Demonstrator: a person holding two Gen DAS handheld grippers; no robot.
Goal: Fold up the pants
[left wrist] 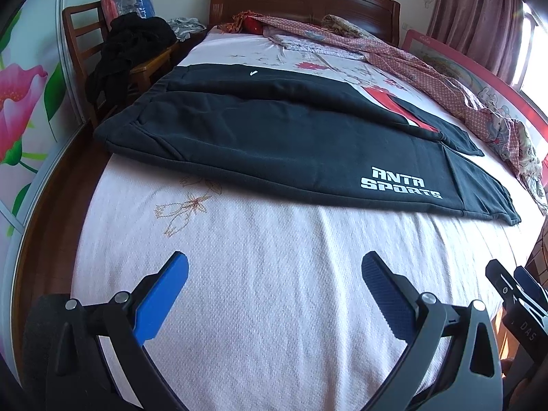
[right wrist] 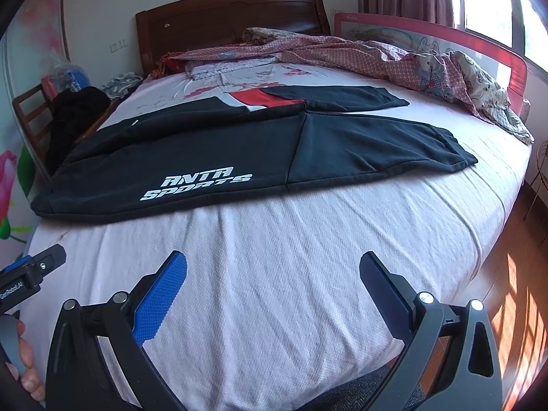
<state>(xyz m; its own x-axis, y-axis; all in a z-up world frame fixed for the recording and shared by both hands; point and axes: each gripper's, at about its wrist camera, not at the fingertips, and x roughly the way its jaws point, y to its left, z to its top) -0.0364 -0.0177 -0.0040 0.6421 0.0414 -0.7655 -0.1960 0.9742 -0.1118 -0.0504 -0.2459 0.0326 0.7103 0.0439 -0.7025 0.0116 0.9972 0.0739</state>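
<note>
Black pants point(left wrist: 274, 137) with white "ANTA SPORTS" lettering and a red panel lie flat across the bed, waistband at the left, leg cuffs at the right. They also show in the right wrist view point(right wrist: 239, 144). My left gripper point(left wrist: 274, 267) is open and empty, hovering over bare sheet in front of the pants. My right gripper point(right wrist: 272, 267) is open and empty too, in front of the pants nearer the leg end. The right gripper shows at the right edge of the left wrist view point(left wrist: 513, 291).
The bed point(left wrist: 257, 274) has a pale pink sheet. A crumpled patterned quilt point(right wrist: 411, 65) lies along the far right side by a red bed rail point(right wrist: 513, 65). A wooden chair point(left wrist: 89, 61) with dark clothes stands left of the bed. Wooden headboard point(right wrist: 222, 17) behind.
</note>
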